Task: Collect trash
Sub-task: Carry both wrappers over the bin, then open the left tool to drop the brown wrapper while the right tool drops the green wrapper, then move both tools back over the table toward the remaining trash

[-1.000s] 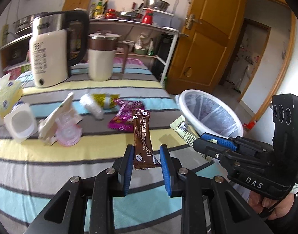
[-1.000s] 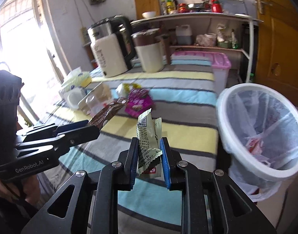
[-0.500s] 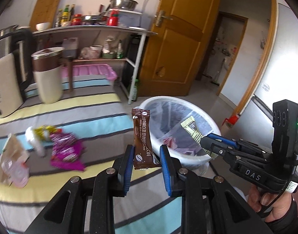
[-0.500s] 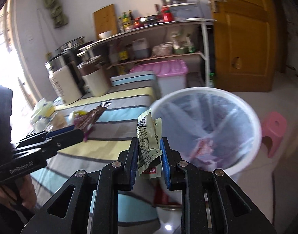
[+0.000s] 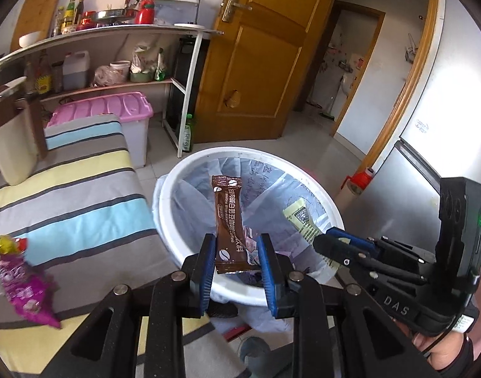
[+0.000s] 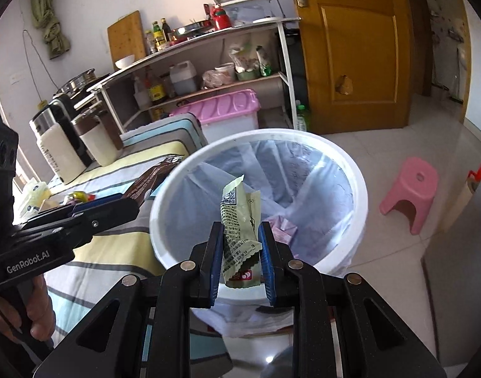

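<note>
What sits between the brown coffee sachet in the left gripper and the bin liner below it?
Nothing. In the left wrist view the brown coffee sachet hangs over the white bin, with only open air down to the trash in its liner.

Both grippers have swung off the striped table to the white trash bin (image 5: 183, 186). The left gripper (image 5: 235, 263), earlier above the tabletop litter, now holds its brown wrapper (image 5: 229, 223) over the bin's lined mouth; the right gripper (image 6: 240, 256) has carried its pale green wrapper (image 6: 240, 217) there too, at the left's 3 o'clock.
</note>
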### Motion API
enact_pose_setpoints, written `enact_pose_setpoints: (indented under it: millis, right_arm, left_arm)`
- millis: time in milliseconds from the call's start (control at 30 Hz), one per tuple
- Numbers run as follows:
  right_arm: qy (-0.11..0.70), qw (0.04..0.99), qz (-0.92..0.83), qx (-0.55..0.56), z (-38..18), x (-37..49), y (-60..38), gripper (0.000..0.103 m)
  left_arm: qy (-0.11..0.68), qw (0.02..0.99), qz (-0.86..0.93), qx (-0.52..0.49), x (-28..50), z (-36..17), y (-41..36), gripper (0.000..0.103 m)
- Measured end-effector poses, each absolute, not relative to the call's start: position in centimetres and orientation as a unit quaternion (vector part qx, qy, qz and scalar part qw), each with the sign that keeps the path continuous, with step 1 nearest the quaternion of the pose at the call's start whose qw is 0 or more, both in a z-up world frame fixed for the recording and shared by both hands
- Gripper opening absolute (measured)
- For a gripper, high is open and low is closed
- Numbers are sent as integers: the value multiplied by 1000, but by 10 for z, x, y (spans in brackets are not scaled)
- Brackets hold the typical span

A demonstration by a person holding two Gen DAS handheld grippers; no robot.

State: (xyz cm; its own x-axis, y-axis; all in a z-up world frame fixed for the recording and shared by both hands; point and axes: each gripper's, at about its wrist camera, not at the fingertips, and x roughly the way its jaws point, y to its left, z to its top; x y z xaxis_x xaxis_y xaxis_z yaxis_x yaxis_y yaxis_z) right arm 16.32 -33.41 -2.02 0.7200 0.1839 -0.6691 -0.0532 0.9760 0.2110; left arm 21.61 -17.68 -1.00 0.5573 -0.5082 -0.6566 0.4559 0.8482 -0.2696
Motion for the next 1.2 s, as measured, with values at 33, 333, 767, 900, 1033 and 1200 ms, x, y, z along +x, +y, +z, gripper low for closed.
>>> enact_pose_setpoints:
  millis: [33,333,767,900,1033,1200]
  right_arm:
    - [371,922,63,90,-22,165,-336,23]
    - [384,916,58,102,-34,175,-344,30]
    - [359,925,75,100,-15,155,-331,38]
    - [350,928,91,94,-7,144,-318,38]
    - [344,928,110,88,1,134,-301,38]
    - [339,927,143,73,6,119,-272,38]
  left_arm:
    - [384,881,-274,-34,219,-11,-179,28]
    - [396,878,-266,-43,232,-18,-181,32]
    - [376,891,-252,-44,202,-3,-158,32]
    - [364,899,-240,-46,186,4,-142,32]
    - [353,906,-226,-50,171,10,-123,32]
    - [345,914,-205,-59,150,13,-94,32]
